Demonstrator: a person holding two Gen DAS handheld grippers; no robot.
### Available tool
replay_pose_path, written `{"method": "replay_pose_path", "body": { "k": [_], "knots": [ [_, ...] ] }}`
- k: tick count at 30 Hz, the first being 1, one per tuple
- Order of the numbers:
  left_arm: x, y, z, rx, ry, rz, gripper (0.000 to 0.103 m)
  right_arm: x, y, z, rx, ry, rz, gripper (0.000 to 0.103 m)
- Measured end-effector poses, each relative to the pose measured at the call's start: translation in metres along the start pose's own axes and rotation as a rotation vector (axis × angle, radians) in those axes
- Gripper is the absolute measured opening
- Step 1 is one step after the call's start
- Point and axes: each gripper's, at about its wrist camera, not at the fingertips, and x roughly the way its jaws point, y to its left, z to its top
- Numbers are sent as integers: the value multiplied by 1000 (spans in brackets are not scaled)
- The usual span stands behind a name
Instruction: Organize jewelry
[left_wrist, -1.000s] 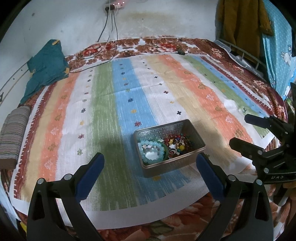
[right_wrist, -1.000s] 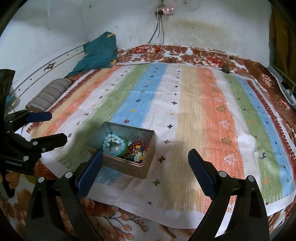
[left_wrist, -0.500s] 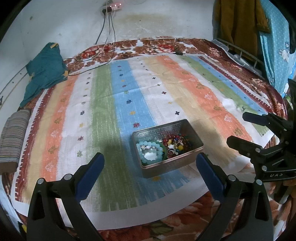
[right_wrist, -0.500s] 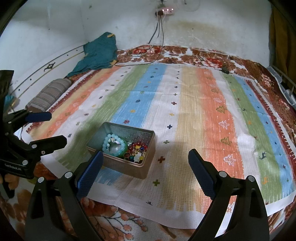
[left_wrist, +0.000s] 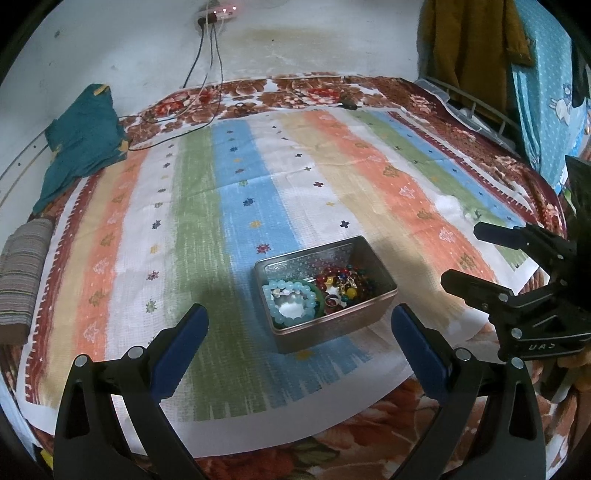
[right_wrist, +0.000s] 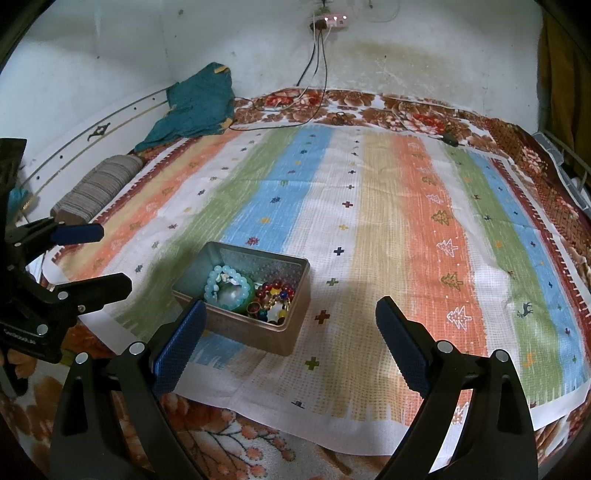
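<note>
Both grippers, left gripper (left_wrist: 299, 325) and right gripper (right_wrist: 290, 317), gape wide (holding nothing) near the tin (left_wrist: 332, 325) of beads (left_wrist: 291, 304), mid-frame.

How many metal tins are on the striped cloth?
1. The tin sits near the cloth's front edge, on the blue and white stripes, open and holding beaded jewelry. No other tin shows in either view.

dim indoor light, soft shadows falling forward, strong fisheye bending at edges.
</note>
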Motion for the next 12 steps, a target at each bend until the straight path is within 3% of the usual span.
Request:
{"method": "replay_pose_path", "body": {
  "k": [12],
  "knots": [
    [1,-3,-2,-2,9,-4,97,0,0,0,-1,0,0,93]
  ]
}}
